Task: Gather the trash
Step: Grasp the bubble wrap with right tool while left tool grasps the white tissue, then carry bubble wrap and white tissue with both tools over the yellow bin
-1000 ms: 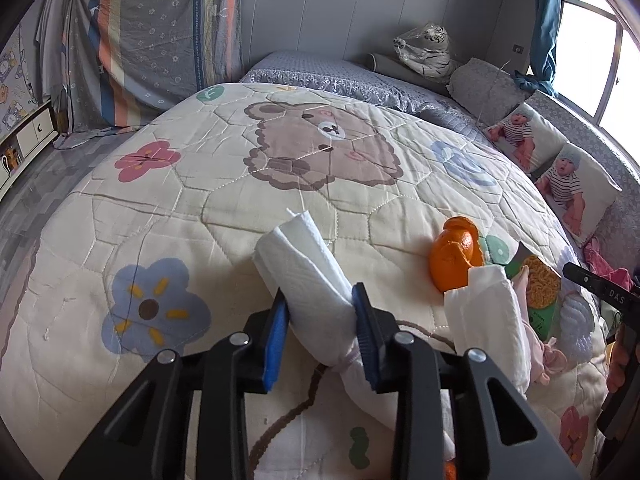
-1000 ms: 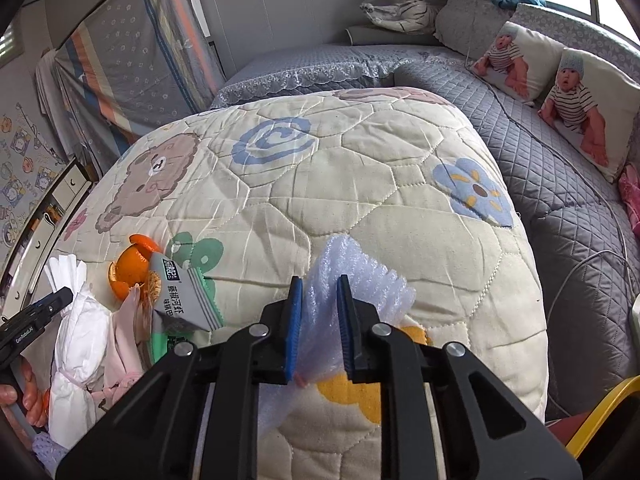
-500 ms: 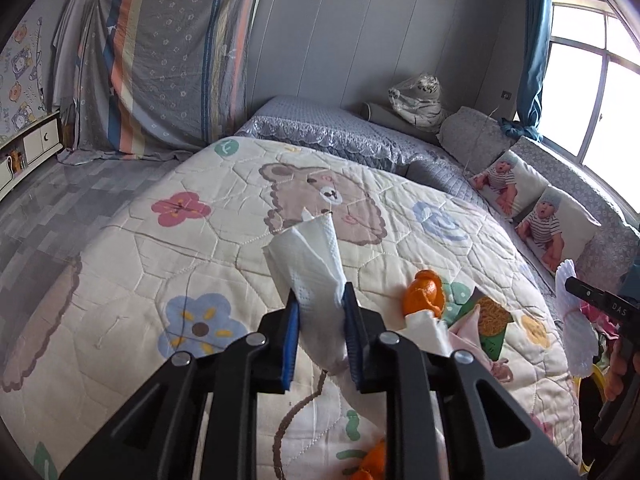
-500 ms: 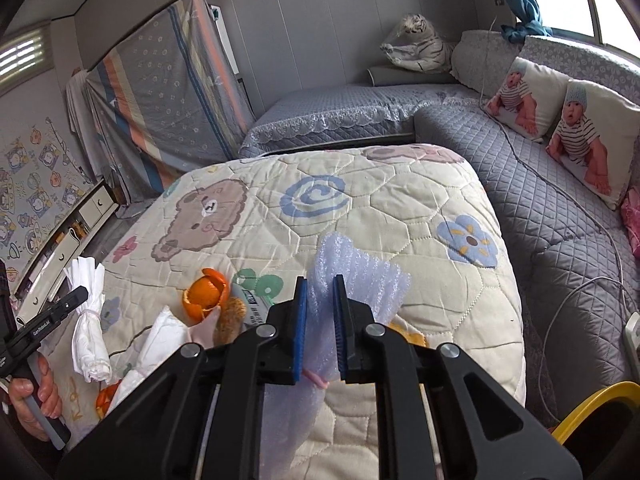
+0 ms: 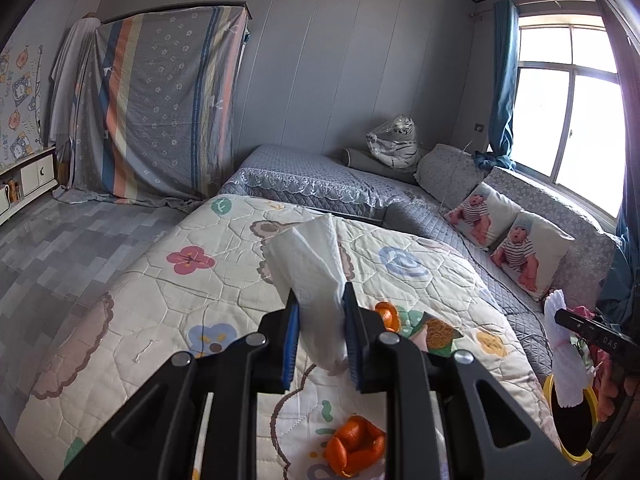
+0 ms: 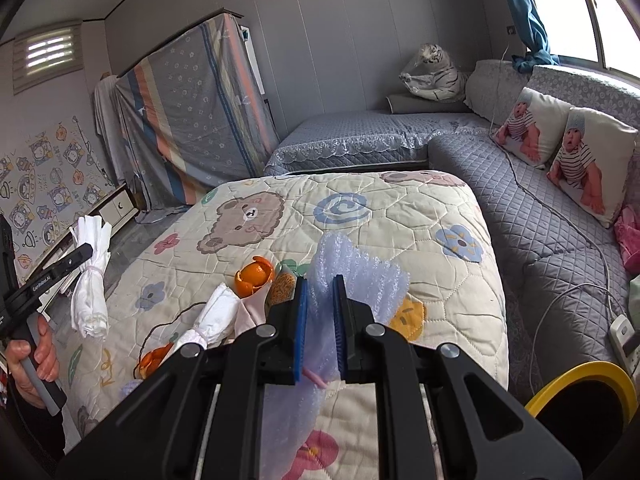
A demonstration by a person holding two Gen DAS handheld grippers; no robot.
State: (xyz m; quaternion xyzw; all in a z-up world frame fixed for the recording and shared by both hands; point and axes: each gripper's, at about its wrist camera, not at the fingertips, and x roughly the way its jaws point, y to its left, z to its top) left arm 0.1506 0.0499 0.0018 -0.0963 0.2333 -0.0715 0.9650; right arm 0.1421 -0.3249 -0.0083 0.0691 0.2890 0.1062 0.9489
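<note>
Currently left gripper (image 5: 320,332) is clamped on a white tissue bundle (image 5: 316,280), right gripper (image 6: 320,320) is clamped on a bubble-wrap sheet (image 6: 352,276); both are held above the cartoon quilt (image 6: 400,208). Orange peels (image 6: 256,274), a second tissue wad (image 6: 218,314) and a snack packet (image 5: 436,330) lie on the quilt. Yellow-rimmed bin (image 6: 580,380) at lower right.

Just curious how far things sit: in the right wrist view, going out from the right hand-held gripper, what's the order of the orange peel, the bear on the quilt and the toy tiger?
1. Orange peel, just left of the right hand-held gripper.
2. Bear on the quilt, mid-quilt, further left.
3. Toy tiger, far back by the wall.
</note>
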